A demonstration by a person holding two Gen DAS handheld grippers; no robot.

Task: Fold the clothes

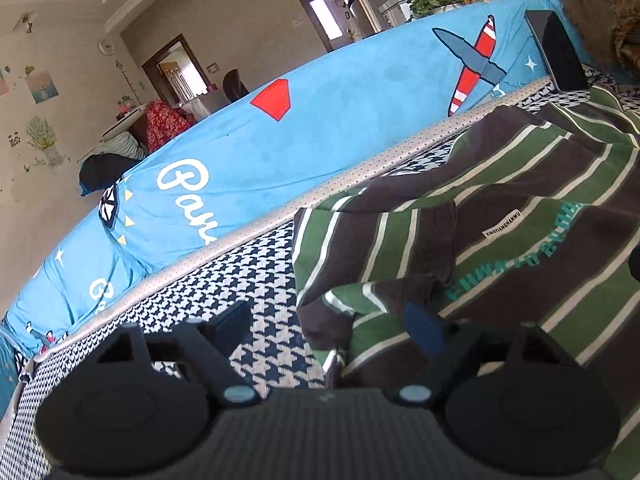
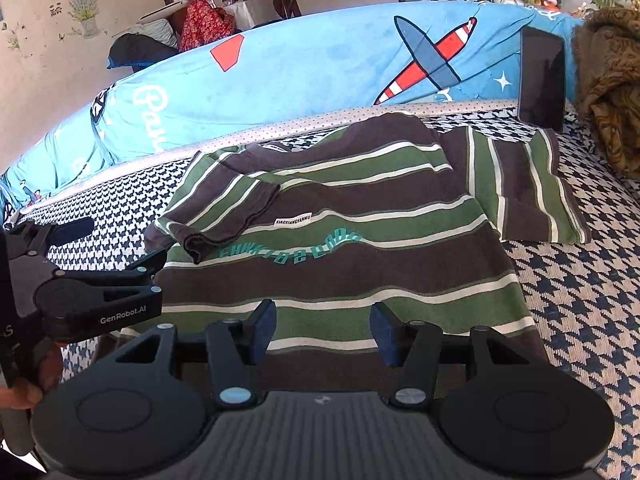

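A brown, green and white striped T-shirt with teal lettering lies spread on the houndstooth sofa cover. Its left sleeve is folded in over the chest, while the right sleeve lies out flat. My right gripper is open just above the near hem. My left gripper is open too and straddles the shirt's left edge, with one finger over the fabric and the other over the sofa cover. The right wrist view shows the left gripper at the shirt's left side, held by a hand.
A blue blanket with an aeroplane print covers the backrest behind the shirt. A dark flat device leans against it at the back right, next to a brown fuzzy throw. Houndstooth cover lies bare left and right of the shirt.
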